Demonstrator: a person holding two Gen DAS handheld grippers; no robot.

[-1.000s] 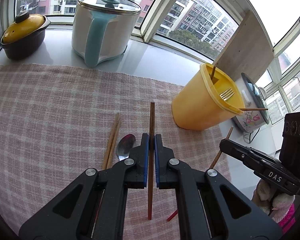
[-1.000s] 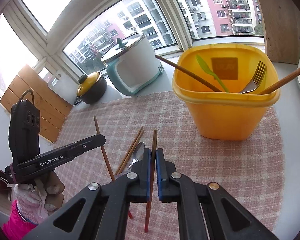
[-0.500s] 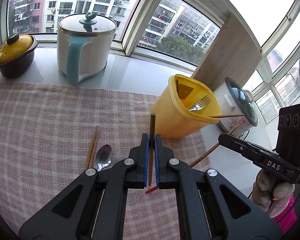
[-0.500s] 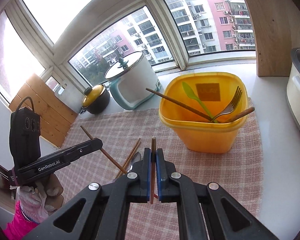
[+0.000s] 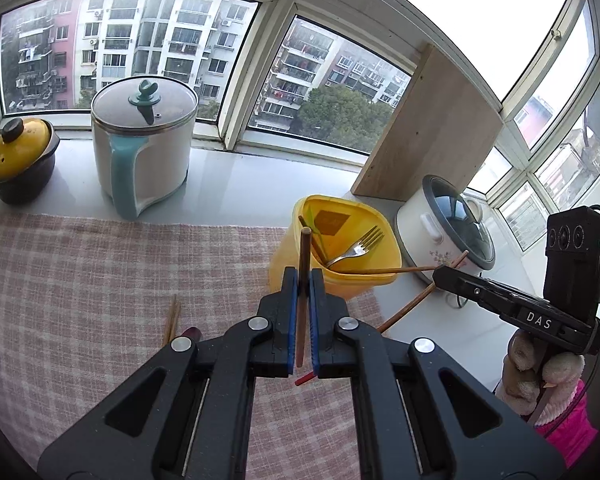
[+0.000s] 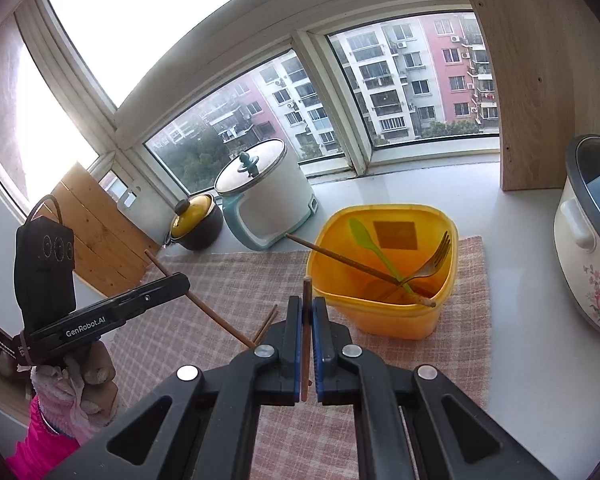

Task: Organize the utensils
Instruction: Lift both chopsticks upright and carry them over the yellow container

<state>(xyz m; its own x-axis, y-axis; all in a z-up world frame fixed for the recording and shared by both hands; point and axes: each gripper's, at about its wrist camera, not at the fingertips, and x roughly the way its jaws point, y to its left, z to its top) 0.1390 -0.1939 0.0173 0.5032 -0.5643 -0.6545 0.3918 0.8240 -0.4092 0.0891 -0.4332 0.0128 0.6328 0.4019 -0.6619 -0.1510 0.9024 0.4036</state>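
Note:
My left gripper [image 5: 302,276] is shut on a brown chopstick [image 5: 303,252], held up above the pink checked cloth [image 5: 80,280] near the yellow bin [image 5: 284,264]. My right gripper [image 6: 307,302] is shut on a second brown chopstick [image 6: 307,286], in the air just left of the bin [image 6: 380,316]. In the bin lie a fork [image 6: 432,260], a green spoon [image 6: 370,248] and a chopstick [image 6: 340,258]. A pair of chopsticks [image 5: 172,320] lies on the cloth below the left gripper. The spoon on the cloth is hidden behind my fingers.
On the sill behind stand a white and teal electric pot [image 5: 140,152] and a yellow-lidded clay pot [image 5: 16,160]. A flowered rice cooker [image 5: 444,232] and a leaning wooden board [image 5: 428,132] are right of the bin. The cloth ends near the cooker.
Both grippers have risen off the cloth, each with its chopstick, and come nearer the yellow bin. The bin's inside now shows more from above.

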